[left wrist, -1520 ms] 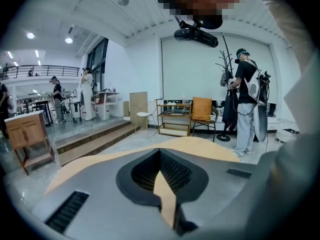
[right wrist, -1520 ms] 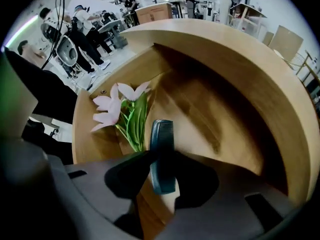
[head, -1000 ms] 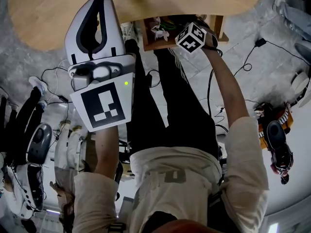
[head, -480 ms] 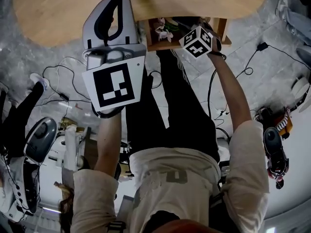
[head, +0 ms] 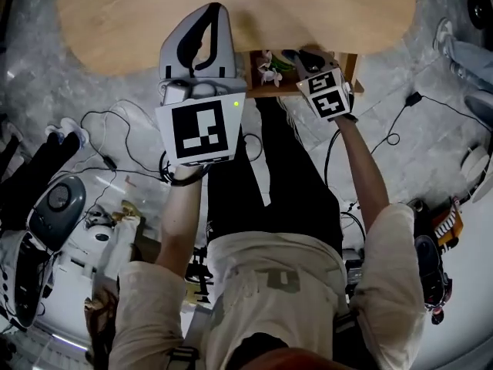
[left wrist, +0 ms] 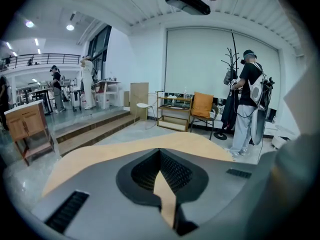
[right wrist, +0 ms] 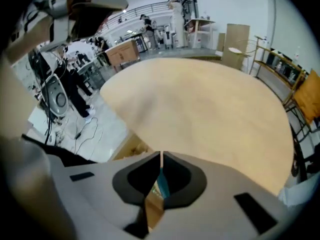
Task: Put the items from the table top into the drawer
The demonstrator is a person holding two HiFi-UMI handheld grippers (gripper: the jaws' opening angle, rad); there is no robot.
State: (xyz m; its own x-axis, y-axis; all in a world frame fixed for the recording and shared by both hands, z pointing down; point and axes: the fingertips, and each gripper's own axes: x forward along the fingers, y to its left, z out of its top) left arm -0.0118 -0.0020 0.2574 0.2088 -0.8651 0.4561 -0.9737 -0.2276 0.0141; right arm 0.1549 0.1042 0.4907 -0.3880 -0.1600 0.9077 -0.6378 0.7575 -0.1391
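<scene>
The wooden table top shows bare wood in all three views. Under its near edge the wooden drawer stands pulled out, with a white flower-like item and something green inside. My right gripper hangs above the drawer, pointing steeply down. Its jaws have just been closing and now meet with nothing between them. A teal item lies in the drawer below them. My left gripper hovers over the table's near edge, shut and empty.
The person's legs stand in front of the drawer. Cables and machines crowd the floor at left. Beyond the table are steps, a shelf and chair, and standing people.
The right gripper has risen out of the drawer toward the camera and rolled, its marker cube now larger. The head view has shifted, so the table and left gripper sit further right.
</scene>
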